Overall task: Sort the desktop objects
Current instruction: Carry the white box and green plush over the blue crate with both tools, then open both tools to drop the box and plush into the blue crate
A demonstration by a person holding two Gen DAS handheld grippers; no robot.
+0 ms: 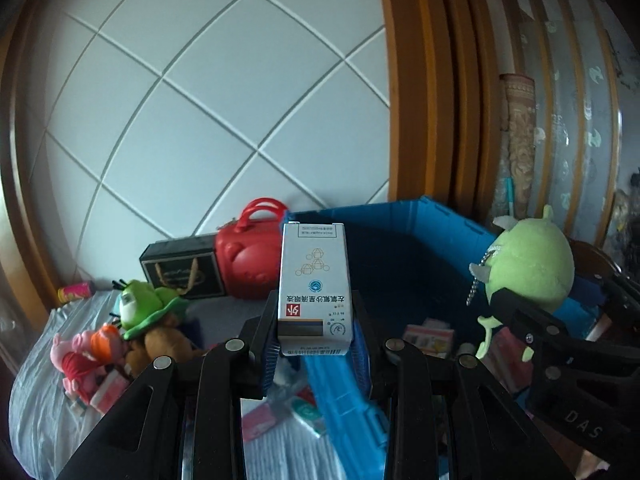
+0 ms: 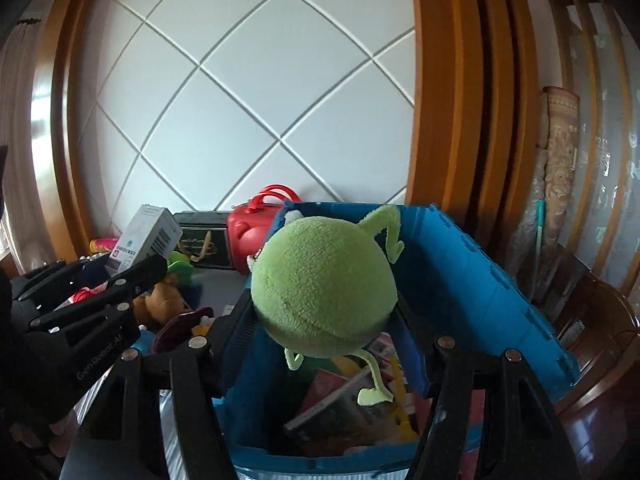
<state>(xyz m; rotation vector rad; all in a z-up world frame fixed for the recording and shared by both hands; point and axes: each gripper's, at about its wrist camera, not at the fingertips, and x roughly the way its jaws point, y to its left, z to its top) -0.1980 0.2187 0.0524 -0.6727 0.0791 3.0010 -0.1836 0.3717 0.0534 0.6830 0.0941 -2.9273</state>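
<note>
Left wrist view: the left hand-held gripper (image 1: 315, 322) grasps a white medicine box (image 1: 314, 280) by its lower end, its pads pressed on the two sides; the box stands upright with its print upside down, raised above the table (image 1: 48, 380), in front of the near wall of the blue plastic crate (image 1: 420, 232).

Right wrist view: the right hand-held gripper (image 2: 326, 322) is clenched on a round green plush toy (image 2: 324, 284), which bulges between the fingers and is held over the open crate (image 2: 472, 280), its thin limbs dangling. Books and packets (image 2: 340, 404) lie inside the crate.

Both views: on the table left of the crate lie a heap of plush toys (image 1: 132, 328), including a green bird-like figure (image 1: 138, 306) and a pink one (image 1: 76, 360). Behind them, against the white diamond-patterned panel (image 1: 224, 92), stand a black gift box (image 1: 182, 274), a red handled case (image 1: 252, 256) and a pink can (image 1: 76, 292).
</note>
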